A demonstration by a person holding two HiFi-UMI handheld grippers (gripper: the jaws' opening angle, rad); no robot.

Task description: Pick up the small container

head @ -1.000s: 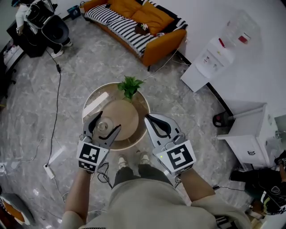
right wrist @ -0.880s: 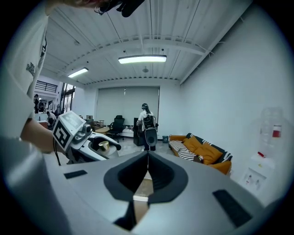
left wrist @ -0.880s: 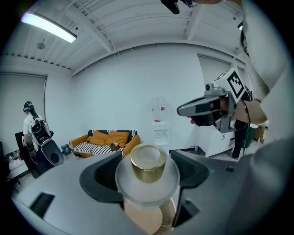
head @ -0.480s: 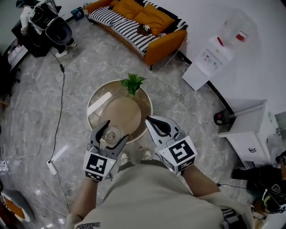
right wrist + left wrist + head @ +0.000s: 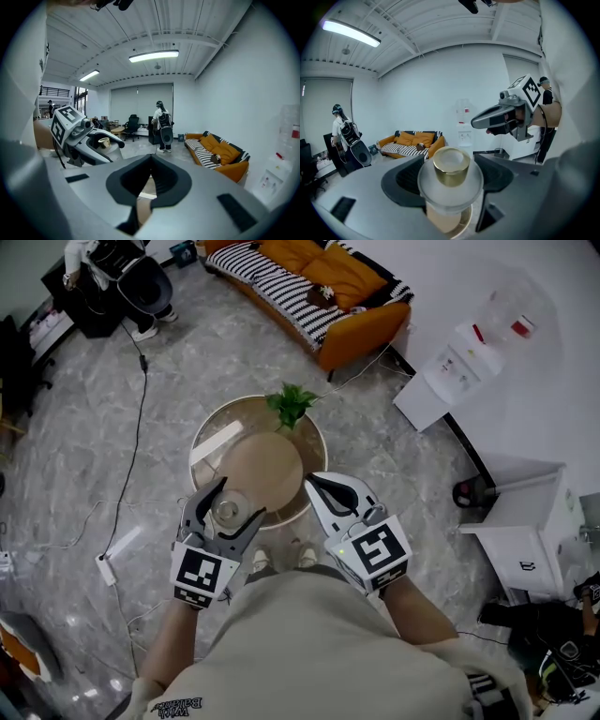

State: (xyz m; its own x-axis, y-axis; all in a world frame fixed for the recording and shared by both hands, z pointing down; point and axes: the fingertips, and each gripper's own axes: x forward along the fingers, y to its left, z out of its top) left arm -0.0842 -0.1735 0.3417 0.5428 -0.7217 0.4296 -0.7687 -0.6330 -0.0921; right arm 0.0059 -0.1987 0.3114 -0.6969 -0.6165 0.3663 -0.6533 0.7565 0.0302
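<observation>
**Fingers [image 5: 401,185] of your left gripper [image 5: 450,187] clamp the small container [image 5: 450,180]; right pair closed on nothing**

Your left gripper [image 5: 236,507] has its two jaws pressed against the sides of the small container [image 5: 228,510]. It is a clear, round jar with a gold cap [image 5: 451,165], standing upright between the dark pads. From the head view you hold it over the near edge of the round table [image 5: 314,451]. In the left gripper view the table's tan disc [image 5: 443,221] shows just under the jar.

On the far side of the table a small green plant [image 5: 291,405] stands at the rim.

To the right, your right gripper [image 5: 319,486] sits beside the table's near right edge, apart from the left one. The right gripper view shows its jaws brought fully together, the pads meeting with nothing between them [image 5: 151,161]. That same view catches your left gripper [image 5: 89,136] off to the side, the gold cap [image 5: 104,142] peeking up between its fingers.

Farther back lie an orange sofa [image 5: 323,282] with a striped cover and, at right, a white water dispenser [image 5: 459,367] against the wall.
</observation>
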